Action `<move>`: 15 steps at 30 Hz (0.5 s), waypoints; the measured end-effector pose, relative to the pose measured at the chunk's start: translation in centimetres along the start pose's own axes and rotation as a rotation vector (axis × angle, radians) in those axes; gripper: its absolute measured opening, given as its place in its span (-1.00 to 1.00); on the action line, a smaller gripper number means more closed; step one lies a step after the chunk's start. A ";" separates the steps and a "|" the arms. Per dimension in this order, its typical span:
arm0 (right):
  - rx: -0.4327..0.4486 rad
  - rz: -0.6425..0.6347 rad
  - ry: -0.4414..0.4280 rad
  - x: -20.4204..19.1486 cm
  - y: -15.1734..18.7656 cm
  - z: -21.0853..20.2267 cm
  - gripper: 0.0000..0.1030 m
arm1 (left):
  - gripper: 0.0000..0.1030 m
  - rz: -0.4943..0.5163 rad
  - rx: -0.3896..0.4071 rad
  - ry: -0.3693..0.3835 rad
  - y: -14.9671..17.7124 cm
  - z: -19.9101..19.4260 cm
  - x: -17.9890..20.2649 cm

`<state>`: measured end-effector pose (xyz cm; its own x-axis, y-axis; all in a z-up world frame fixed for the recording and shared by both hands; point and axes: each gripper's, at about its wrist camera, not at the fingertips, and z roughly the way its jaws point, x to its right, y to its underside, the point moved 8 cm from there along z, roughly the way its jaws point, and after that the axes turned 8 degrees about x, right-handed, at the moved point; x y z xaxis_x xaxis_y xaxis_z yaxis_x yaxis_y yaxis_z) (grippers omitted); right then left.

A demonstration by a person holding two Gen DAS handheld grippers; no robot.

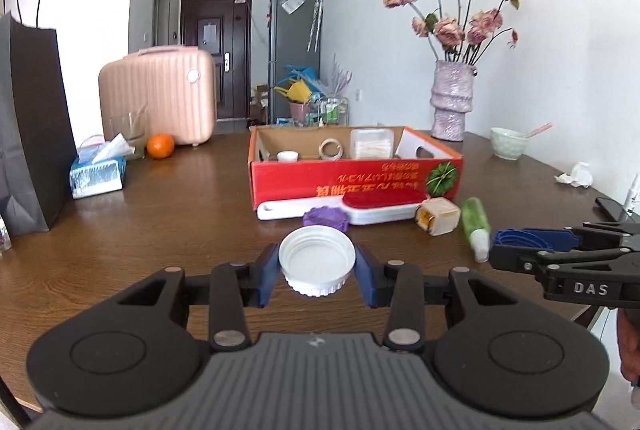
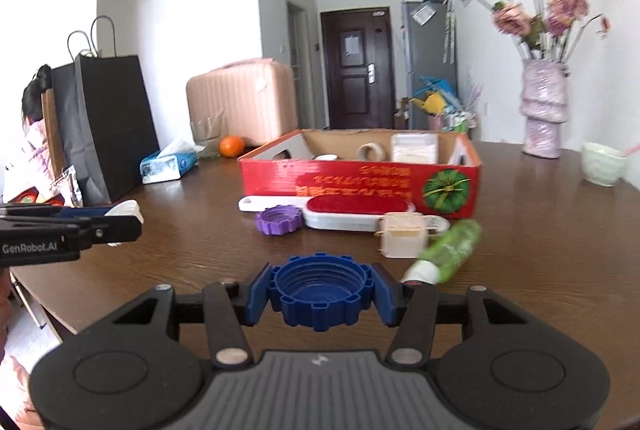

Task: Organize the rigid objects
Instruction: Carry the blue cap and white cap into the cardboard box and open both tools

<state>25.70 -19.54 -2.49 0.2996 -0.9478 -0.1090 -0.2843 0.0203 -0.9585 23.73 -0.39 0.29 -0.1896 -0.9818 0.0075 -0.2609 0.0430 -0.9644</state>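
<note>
My left gripper point(image 1: 317, 264) is shut on a white lid point(image 1: 317, 260), held above the table in front of the red cardboard box point(image 1: 352, 176). My right gripper point(image 2: 320, 294) is shut on a blue ridged lid point(image 2: 320, 290); it also shows in the left wrist view point(image 1: 520, 238). On the table before the box lie a purple lid point(image 1: 324, 217), a red-and-white lint brush point(image 1: 360, 206), a small beige container point(image 1: 438, 216) and a green tube point(image 1: 476, 226). The box holds a tape roll point(image 1: 331, 149), a clear box point(image 1: 371, 143) and a small white jar point(image 1: 287, 156).
A black paper bag point(image 1: 30, 126), tissue pack point(image 1: 98, 170), orange point(image 1: 160, 145) and pink suitcase point(image 1: 160, 94) stand at the left. A vase of flowers point(image 1: 452, 98), a green bowl point(image 1: 508, 143), crumpled tissue point(image 1: 576, 176) and a phone point(image 1: 612, 208) are at the right.
</note>
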 end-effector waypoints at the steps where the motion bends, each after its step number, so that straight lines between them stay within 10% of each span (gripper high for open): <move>1: 0.006 0.003 0.007 0.3 -0.1 -0.7 0.01 | -0.21 -0.001 0.008 0.001 -0.3 -0.2 0.3; 15: 0.103 0.024 0.081 3.9 -2.4 0.6 0.01 | -0.21 0.011 0.070 0.033 -4.2 4.8 0.5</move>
<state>28.10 -23.08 -0.74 0.2181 -0.9692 -0.1144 -0.1941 0.0718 -0.9783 29.25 -1.96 3.05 -0.2235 -0.9747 0.0041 -0.1922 0.0399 -0.9805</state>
